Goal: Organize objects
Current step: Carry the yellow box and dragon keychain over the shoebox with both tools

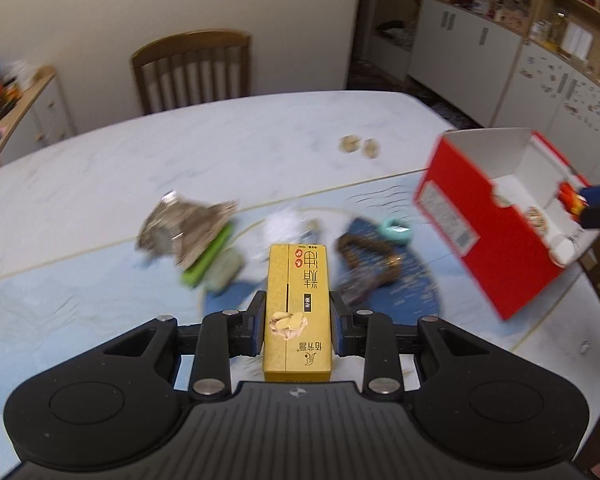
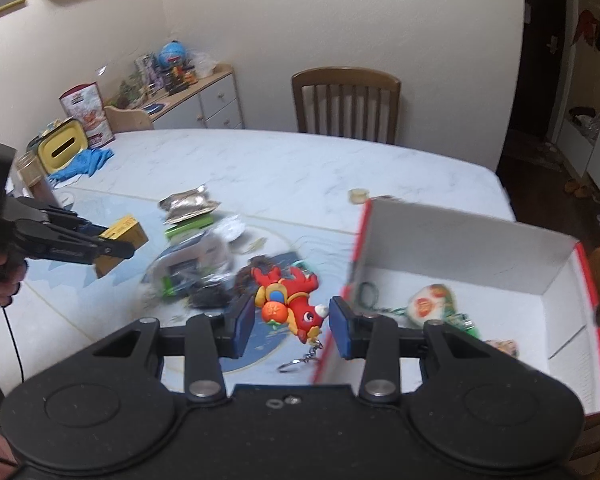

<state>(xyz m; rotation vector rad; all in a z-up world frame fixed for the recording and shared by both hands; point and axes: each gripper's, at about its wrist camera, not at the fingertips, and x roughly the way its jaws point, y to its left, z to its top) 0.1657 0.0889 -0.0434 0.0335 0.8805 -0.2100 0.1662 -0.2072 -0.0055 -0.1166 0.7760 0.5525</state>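
Left wrist view first: the left gripper (image 1: 298, 322) has its blue pads pressed on both long sides of a yellow-gold cardboard carton with red seals and printed characters (image 1: 298, 304), held up over the pale blue patterned mat (image 1: 60, 300) on the white marble-look table (image 1: 220, 140). The carton's near end is cut off behind the gripper body. Beyond it the pile in the middle of the mat is badly smeared: a crumpled silver foil pouch (image 1: 180, 226) lying over a lime green flat thing (image 1: 208, 258), something dark and brown on a navy patch, a small teal ring (image 1: 396, 232). I can't tell most of those apart. Toward the right edge of the table there's a red open cardboard box with a white inside (image 1: 480, 216), and the right gripper's tips poke in at the frame edge with a red toy.

Right wrist view: the right gripper (image 2: 292, 318) is partly open, and a red rubbery dragon keychain with an orange ball (image 2: 290, 300) sits between its pads. The right pad touches its snout; the left side looks like a gap, so whether it's really clamped I can't tell. Its metal ring dangles below. The red box is just to the right, with a round white-and-red charm (image 2: 428, 304) on its floor. The box's near corner is hidden by the gripper. The left gripper and carton show at the left, held by a hand (image 2: 4, 280).
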